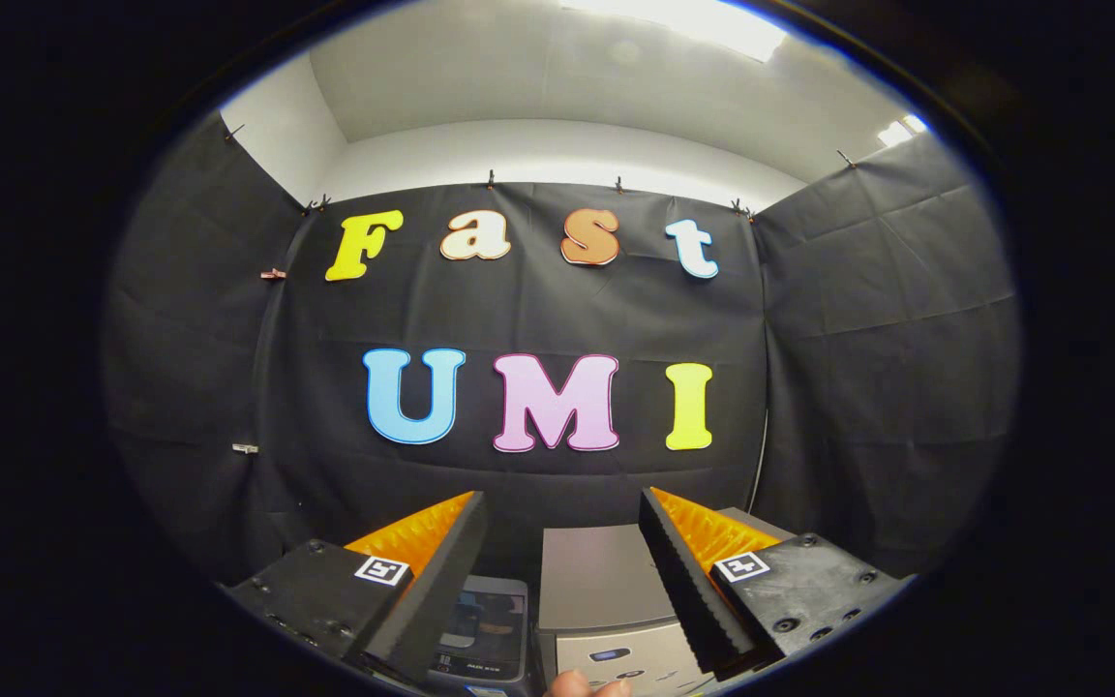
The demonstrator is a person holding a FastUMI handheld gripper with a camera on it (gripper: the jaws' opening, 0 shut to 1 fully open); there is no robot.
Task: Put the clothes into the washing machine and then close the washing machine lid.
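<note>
A recording booth set up indoors: black cloth walls (867, 329) clipped up on three sides, white room walls and a lit ceiling panel (683, 21) above, a small grey washing machine (606, 600) below.

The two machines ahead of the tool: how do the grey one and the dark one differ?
The grey machine stands taller and wider; the dark machine is lower. The grey machine's top is plain, the dark machine's top has a window. Both stand side by side ahead of the open tool.
</note>
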